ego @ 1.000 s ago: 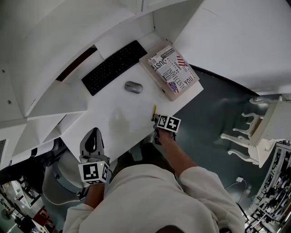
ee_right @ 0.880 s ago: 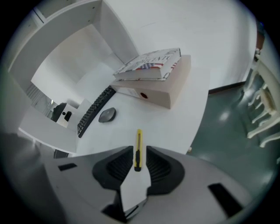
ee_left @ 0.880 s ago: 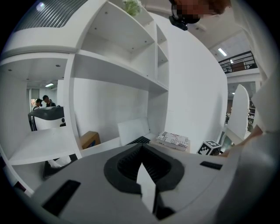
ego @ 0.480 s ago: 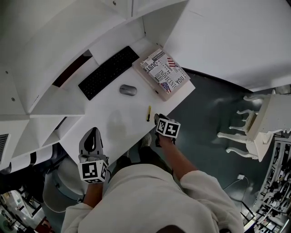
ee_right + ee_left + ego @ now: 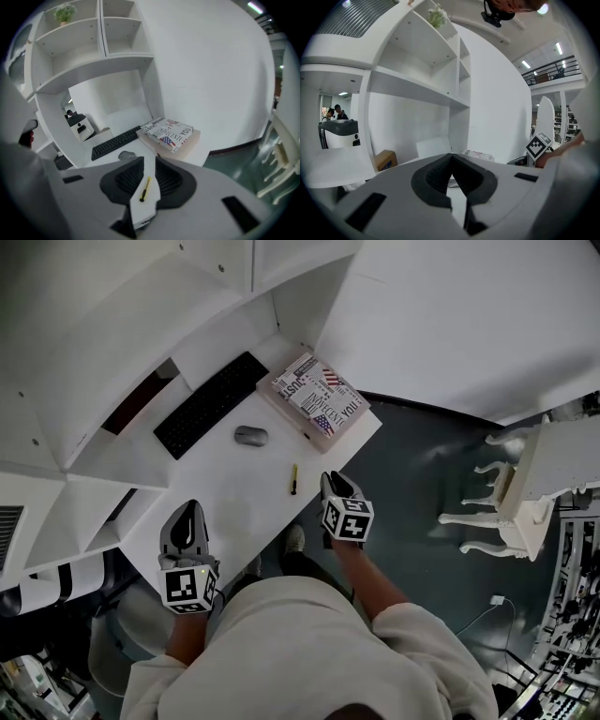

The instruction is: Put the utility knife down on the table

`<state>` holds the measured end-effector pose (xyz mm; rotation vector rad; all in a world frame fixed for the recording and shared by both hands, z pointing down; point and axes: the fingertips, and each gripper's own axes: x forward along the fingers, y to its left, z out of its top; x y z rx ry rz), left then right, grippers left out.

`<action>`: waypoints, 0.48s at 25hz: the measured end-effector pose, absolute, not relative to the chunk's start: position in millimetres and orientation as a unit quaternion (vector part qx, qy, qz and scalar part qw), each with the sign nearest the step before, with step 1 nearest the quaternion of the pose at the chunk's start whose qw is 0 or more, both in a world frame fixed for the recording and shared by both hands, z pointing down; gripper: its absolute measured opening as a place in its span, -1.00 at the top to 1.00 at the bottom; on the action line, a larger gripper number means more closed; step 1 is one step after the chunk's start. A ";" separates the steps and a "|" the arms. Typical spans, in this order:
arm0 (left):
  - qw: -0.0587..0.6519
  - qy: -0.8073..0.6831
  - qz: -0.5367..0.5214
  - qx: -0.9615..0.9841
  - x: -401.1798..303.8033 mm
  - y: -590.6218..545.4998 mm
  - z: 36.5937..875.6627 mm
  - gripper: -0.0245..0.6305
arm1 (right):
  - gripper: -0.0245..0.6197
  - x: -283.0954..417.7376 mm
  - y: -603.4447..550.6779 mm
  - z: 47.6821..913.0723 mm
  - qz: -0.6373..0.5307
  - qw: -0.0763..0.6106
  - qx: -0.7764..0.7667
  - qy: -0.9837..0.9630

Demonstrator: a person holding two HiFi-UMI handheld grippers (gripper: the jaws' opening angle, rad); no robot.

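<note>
Reading the right gripper first: jaws moderately apart, nothing between the pads, only bare table showing through the gap. The utility knife appears through that gap, flat on the table, ahead of and below the fingertips, and no pad touches it

Long axis: runs nearly along the gripper's line of sight, slightly tilted, with the dark end nearer and the yellow body pointing away toward the desk's back

Head view: knife near the table's front-right edge, just left of the right gripper, which hangs about over that edge

Left gripper: pads meeting at the tips, holding nothing, near the table's front-left edge, well apart from the knife. Right side is clearly the nearer one

Judgement: placement looks done, since the knife rests free. What remains is probably a straight retreat of the right gripper, and nothing seems to block that

Farther out:
- mouse beyond the knife, apart from it
- keyboard behind the mouse
- printed book at the far right corner
- white shelves above the desk

Risk, as judged: knife sits near the edge, so a sideways nudge could push it off
</note>
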<state>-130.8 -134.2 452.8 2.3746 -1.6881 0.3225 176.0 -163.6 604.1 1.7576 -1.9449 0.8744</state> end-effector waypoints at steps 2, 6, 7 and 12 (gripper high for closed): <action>0.101 -0.568 0.106 0.810 -128.5 -134.1 448.7 0.92 | 0.68 179.4 -159.5 586.9 0.287 0.182 0.633 -0.695; 0.093 -0.560 0.100 0.817 -125.5 -132.9 441.3 0.92 | 0.71 186.4 -149.3 555.7 0.243 0.173 0.649 -0.700; 0.091 -0.558 0.099 0.819 -124.8 -132.3 439.5 0.93 | 0.72 188.4 -146.3 548.4 0.233 0.170 0.653 -0.700; 0.084 -0.550 0.094 0.826 -120.8 -127.6 435.6 0.92 | 0.75 195.1 -131.2 513.7 0.181 0.155 0.671 -0.702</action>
